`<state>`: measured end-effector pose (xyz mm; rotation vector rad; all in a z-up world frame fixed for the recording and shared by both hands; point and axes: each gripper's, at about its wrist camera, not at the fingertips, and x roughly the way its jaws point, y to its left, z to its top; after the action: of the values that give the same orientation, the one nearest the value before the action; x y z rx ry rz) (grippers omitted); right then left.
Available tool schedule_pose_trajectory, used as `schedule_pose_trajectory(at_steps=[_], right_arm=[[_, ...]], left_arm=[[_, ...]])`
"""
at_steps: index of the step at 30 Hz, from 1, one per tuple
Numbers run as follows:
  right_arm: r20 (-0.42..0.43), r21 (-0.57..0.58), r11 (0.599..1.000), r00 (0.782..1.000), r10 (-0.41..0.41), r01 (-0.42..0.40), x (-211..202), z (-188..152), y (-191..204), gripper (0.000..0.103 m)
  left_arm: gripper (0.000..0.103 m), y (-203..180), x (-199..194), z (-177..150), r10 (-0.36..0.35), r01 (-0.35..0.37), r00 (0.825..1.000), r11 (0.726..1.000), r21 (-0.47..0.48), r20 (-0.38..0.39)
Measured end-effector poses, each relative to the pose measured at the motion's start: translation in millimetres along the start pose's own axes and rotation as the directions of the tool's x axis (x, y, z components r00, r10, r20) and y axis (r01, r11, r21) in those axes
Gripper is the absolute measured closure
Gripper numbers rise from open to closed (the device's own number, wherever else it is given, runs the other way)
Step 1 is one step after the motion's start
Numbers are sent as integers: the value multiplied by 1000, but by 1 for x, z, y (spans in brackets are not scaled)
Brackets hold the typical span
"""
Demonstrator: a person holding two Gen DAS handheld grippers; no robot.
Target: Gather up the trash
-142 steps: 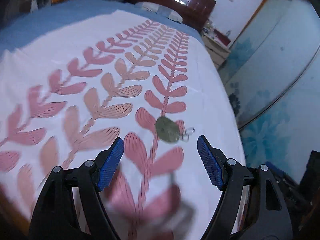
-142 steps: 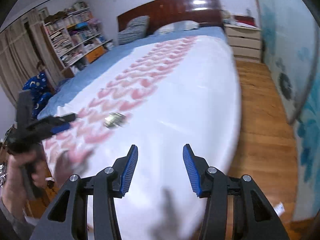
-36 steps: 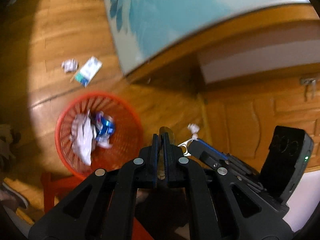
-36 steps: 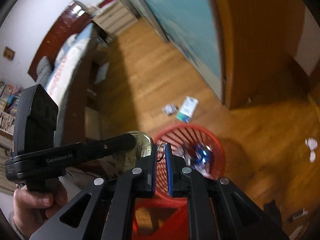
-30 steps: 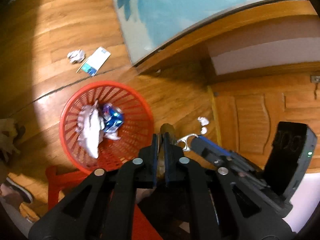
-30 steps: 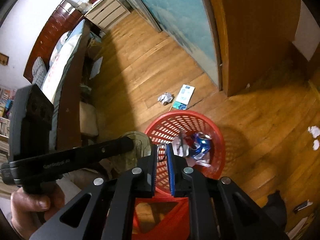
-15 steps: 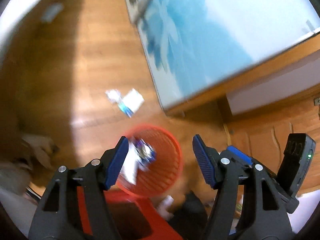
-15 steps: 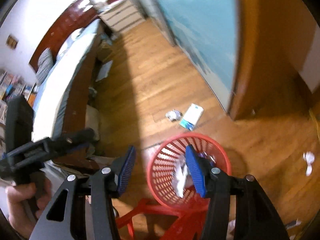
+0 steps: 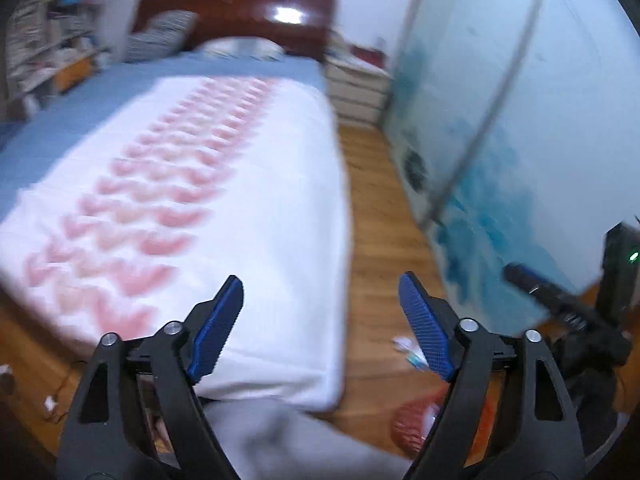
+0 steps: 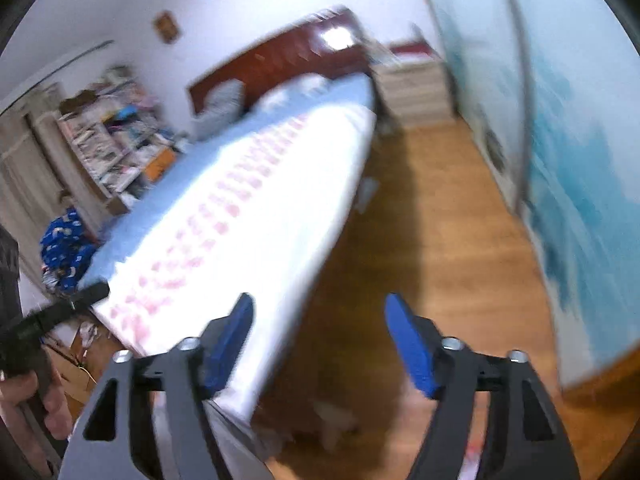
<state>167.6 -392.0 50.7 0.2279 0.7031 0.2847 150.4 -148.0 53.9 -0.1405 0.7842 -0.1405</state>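
Both views are motion-blurred and take in a bedroom, with the bed [image 9: 240,208] as the landmark — white cover, pink leaf pattern, dark headboard at the far end. The left gripper [image 9: 320,312] hangs over the bed's near right corner, its blue pads spread wide with nothing between them. The right gripper [image 10: 318,340] is likewise spread and empty, above the wooden floor [image 10: 432,240] to the right of the bed. Right of the bed's foot, low beside the left gripper's right finger, sits the red trash basket [image 9: 412,420] — a scrap of litter [image 9: 408,346] lies on the floor just beyond it.
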Motion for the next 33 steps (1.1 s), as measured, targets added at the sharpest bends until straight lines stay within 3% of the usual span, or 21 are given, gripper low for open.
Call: schedule_pose_trajectory(at_steps=[3,7,8,10,13,16,22,25,28,33], right_arm=[[27,-52,997,998,61,-60,20,17,59,18],[45,-110,990,994,99,-93,48,15,132,13],[45,-110,990,994,99,-93,48,15,132,12],[61,-98,991,994,94,-88,66,6,161,6],[63,-72,995,995,73,-69,85,-16,194,7],[52,-124,992,998,27,-20,106,-48,218,7],[14,-189,982,1000,2,1,134,-94,215,7],[39,-210,978,999,3,5,137,-96,219,7],[4,-196,980,1000,-24,24,152,-95,217,7],[-22,-144,989,999,-41,38,161,-91,208,7]], left_arm=[[19,38,-14,1,75,-75,996,997,-10,46],[17,82,-15,-4,85,-81,993,996,-46,86],[17,92,-15,-7,85,-81,992,995,-51,92],[15,116,-5,-12,87,-79,990,994,-75,109],[15,144,9,-17,92,-79,990,990,-113,111],[15,167,17,-26,86,-70,990,989,-131,115],[13,180,32,-47,106,-94,988,989,-111,110],[12,184,37,-48,150,-140,984,985,-103,97],[7,188,37,-47,172,-160,980,980,-116,101],[6,194,35,-47,158,-140,980,979,-149,120]])
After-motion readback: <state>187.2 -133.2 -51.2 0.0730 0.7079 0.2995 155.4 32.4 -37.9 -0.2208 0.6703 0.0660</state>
